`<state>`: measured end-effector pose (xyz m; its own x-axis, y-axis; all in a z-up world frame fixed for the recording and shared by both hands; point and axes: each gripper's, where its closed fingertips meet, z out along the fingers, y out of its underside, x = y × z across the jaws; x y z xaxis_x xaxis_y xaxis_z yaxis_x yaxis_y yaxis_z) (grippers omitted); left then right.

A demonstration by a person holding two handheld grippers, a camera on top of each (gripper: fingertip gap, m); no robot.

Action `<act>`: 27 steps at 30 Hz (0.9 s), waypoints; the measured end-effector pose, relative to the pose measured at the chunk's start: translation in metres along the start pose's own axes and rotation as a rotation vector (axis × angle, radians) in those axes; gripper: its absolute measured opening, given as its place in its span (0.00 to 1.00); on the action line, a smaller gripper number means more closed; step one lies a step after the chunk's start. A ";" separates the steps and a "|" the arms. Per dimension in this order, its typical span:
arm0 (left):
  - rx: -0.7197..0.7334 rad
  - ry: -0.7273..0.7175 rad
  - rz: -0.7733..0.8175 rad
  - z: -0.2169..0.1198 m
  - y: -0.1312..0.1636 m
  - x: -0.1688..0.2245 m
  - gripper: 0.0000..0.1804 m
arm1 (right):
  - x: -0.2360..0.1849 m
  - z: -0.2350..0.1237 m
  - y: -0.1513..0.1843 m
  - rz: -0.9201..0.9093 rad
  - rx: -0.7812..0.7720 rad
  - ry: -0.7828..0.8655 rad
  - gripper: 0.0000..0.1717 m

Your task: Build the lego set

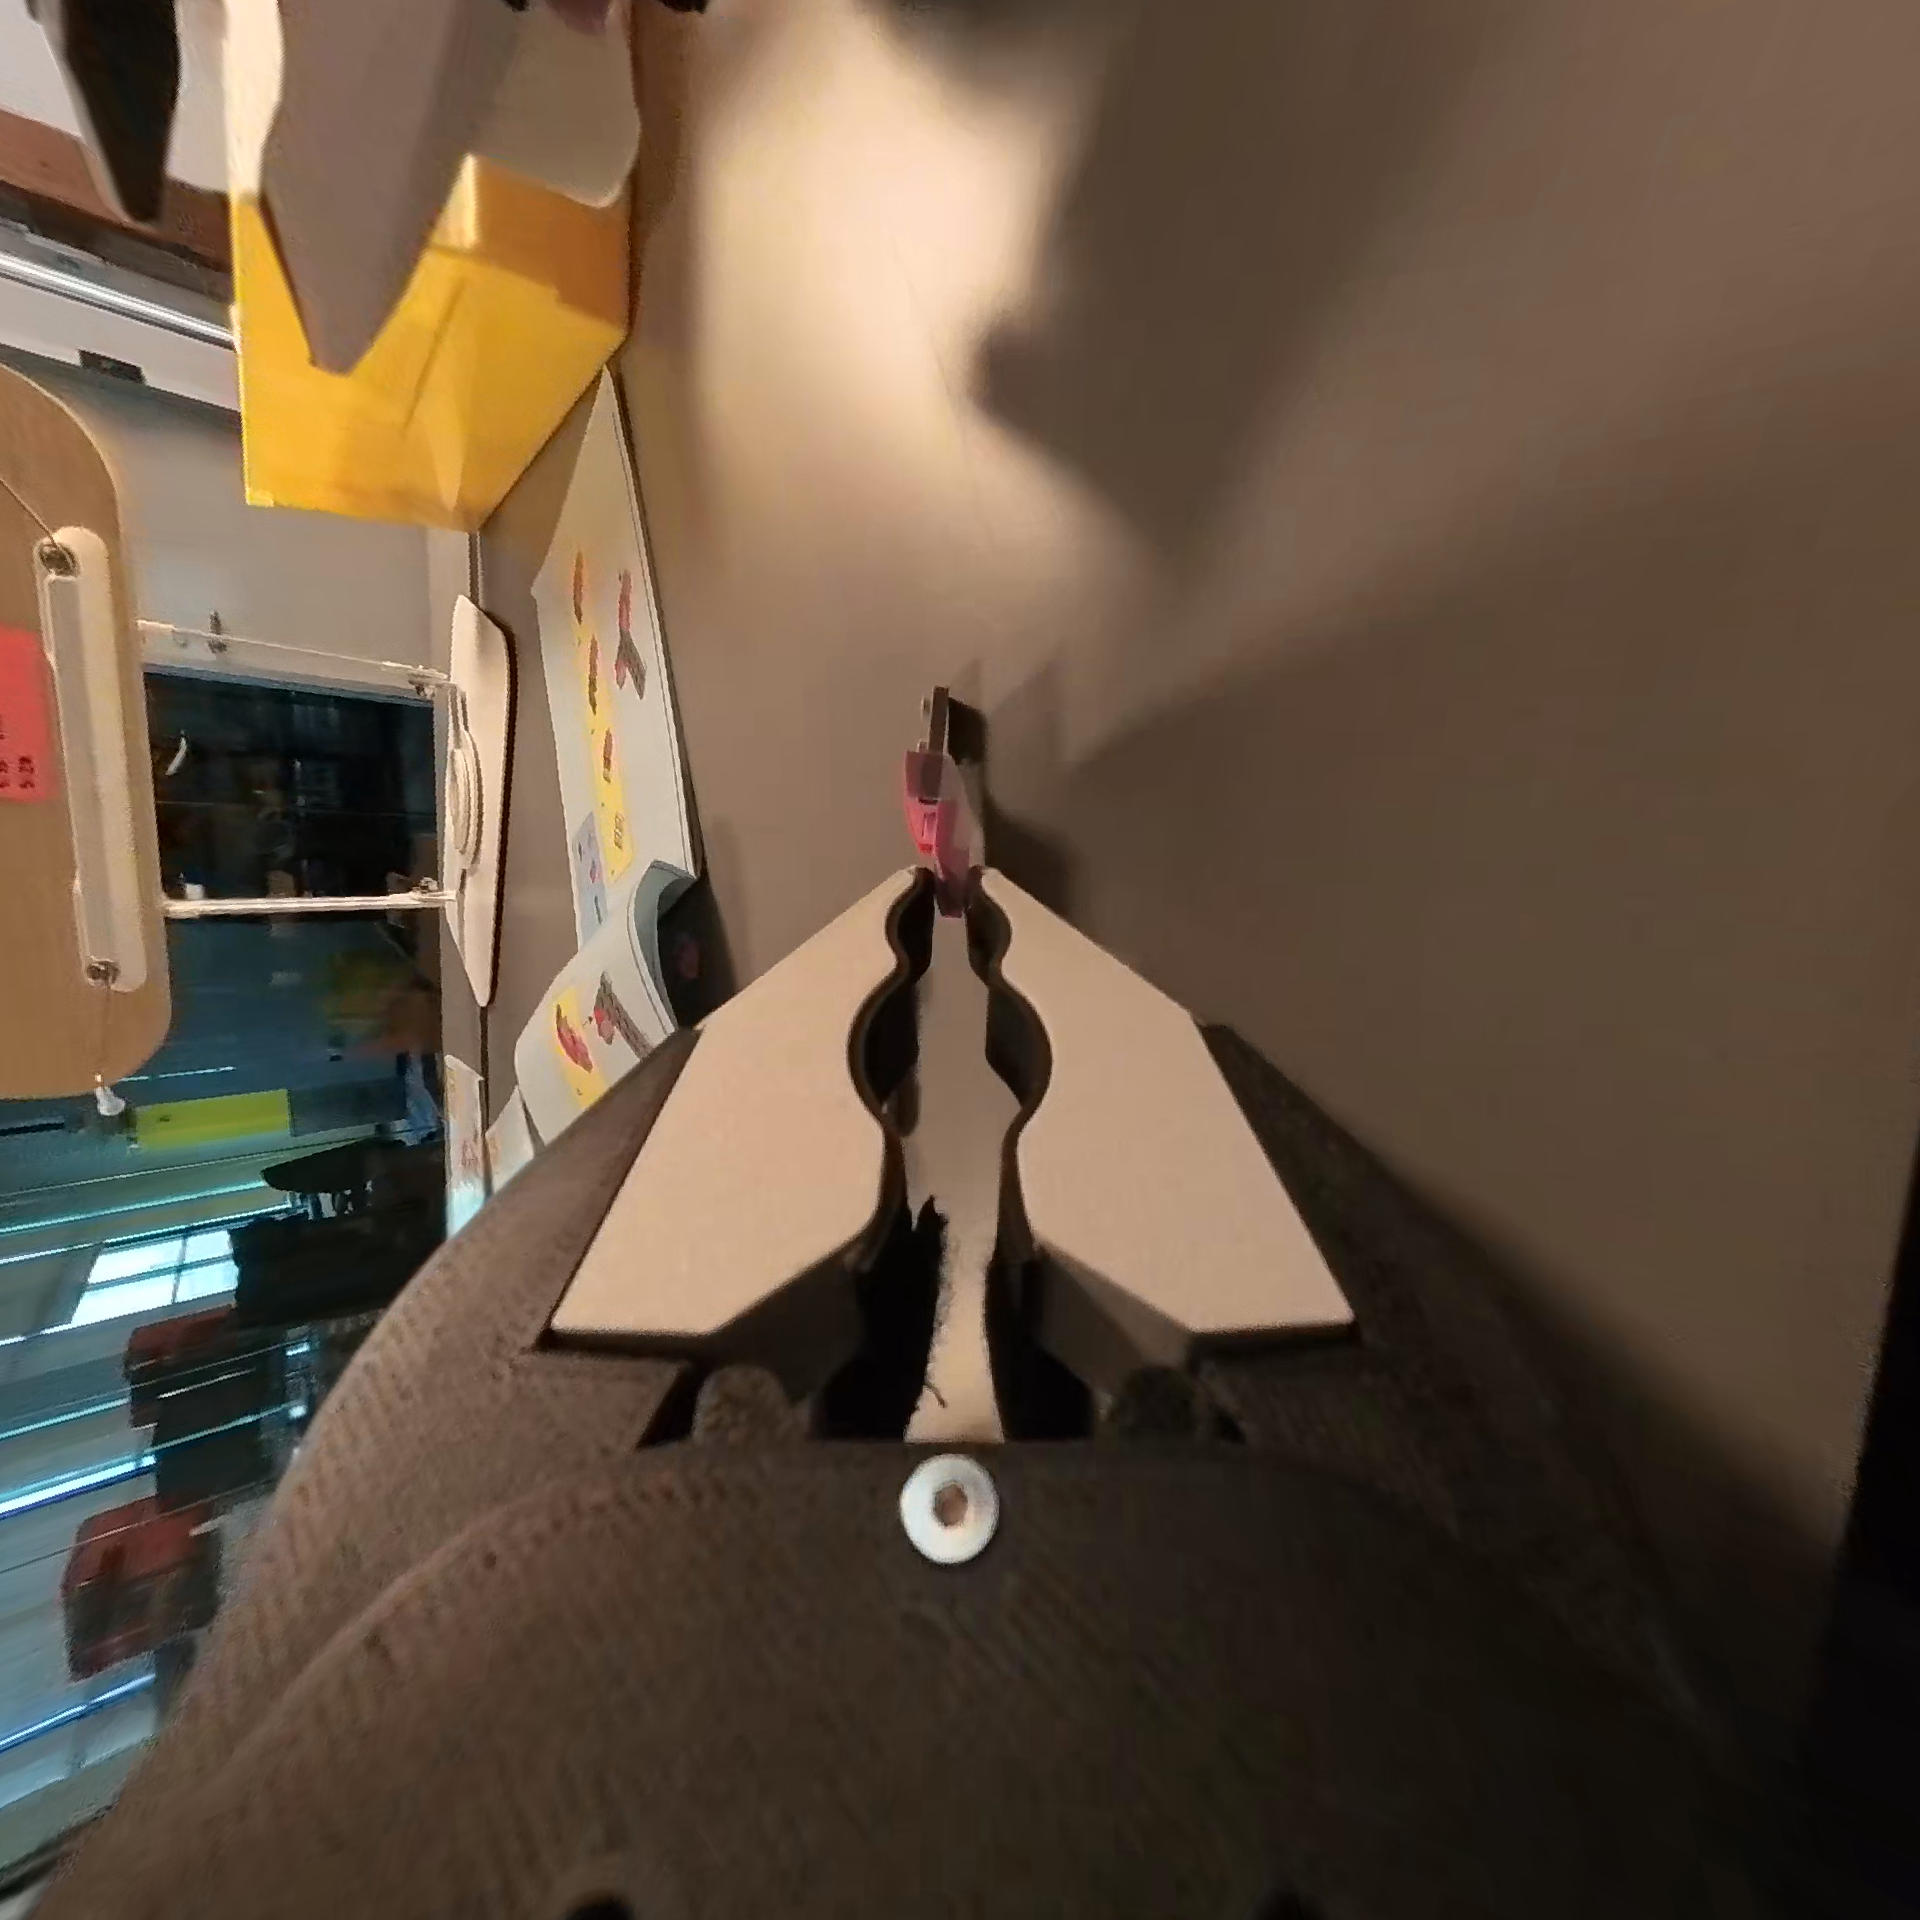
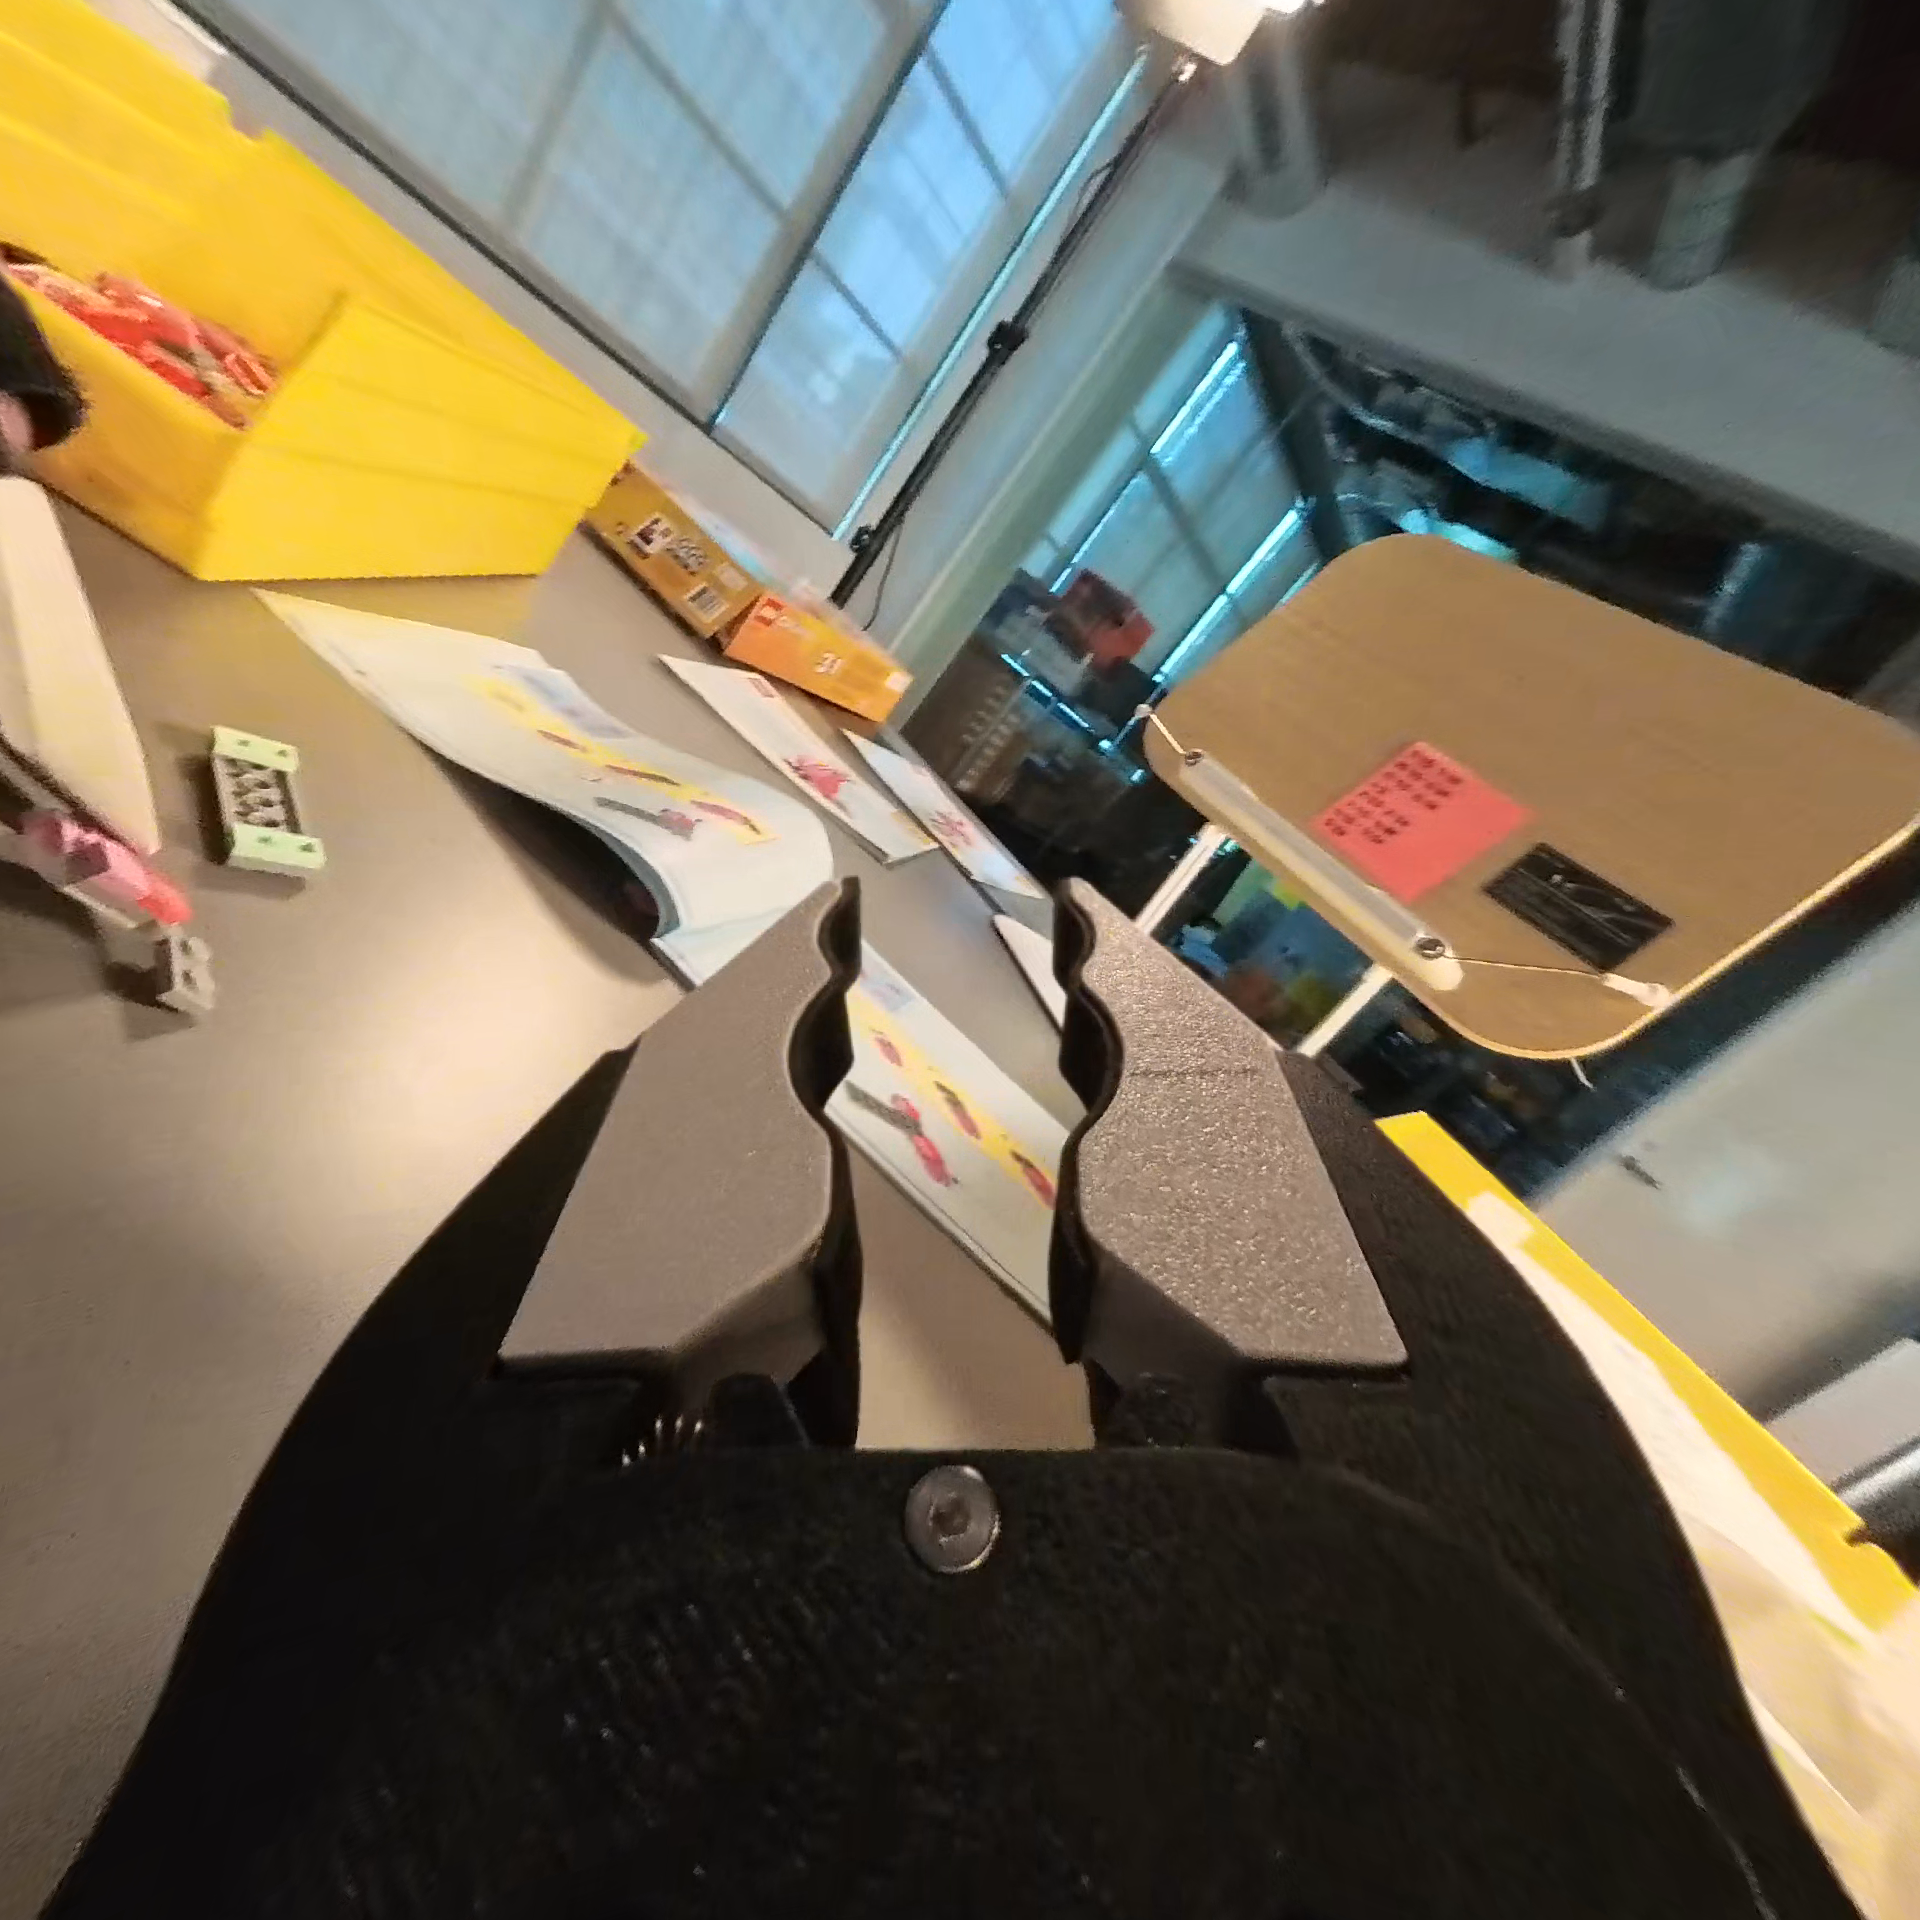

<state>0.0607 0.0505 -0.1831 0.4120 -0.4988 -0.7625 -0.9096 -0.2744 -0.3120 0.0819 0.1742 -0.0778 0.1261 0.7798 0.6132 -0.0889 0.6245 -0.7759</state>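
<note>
The left gripper point(image 1: 948, 878), with pale fingers, is nearly closed and pinches the end of a small toy-brick assembly point(image 1: 940, 805) between its fingertips. The assembly is narrow, pink and dark magenta, with a grey plate at its far end, and it sits close against the grey tabletop point(image 1: 1351, 727). In the right wrist view the same pink assembly point(image 2: 114, 883) appears at the far left, its grey end touching the tabletop. Near it lies a pale green and dark grey brick piece point(image 2: 260, 795). The right gripper point(image 2: 956, 904), with dark fingers, is partly open with nothing between them, and hangs above an open instruction booklet point(image 2: 623, 790). More booklets point(image 2: 831, 779) lie beyond, then an orange box point(image 2: 821, 665) and yellow bins point(image 2: 343, 447), one holding red bricks point(image 2: 177, 348). A wooden chair back point(image 2: 1558, 779) with a red sticker stands past the tabletop edge.
</note>
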 end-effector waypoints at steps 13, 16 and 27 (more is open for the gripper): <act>0.089 0.227 -0.259 -0.010 -0.013 0.011 0.09 | 0.005 -0.002 0.003 0.035 -0.019 0.023 0.17; 0.132 0.298 -0.353 -0.015 -0.017 0.014 0.16 | 0.005 -0.002 0.004 0.046 -0.024 0.022 0.17; 0.269 0.541 -0.732 -0.023 -0.024 0.021 0.29 | 0.008 -0.004 0.004 0.064 -0.019 0.033 0.16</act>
<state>0.0920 0.0279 -0.1787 0.7923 -0.6099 0.0194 -0.3695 -0.5048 -0.7801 0.0862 0.1832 -0.0764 0.1531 0.8158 0.5577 -0.0791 0.5727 -0.8160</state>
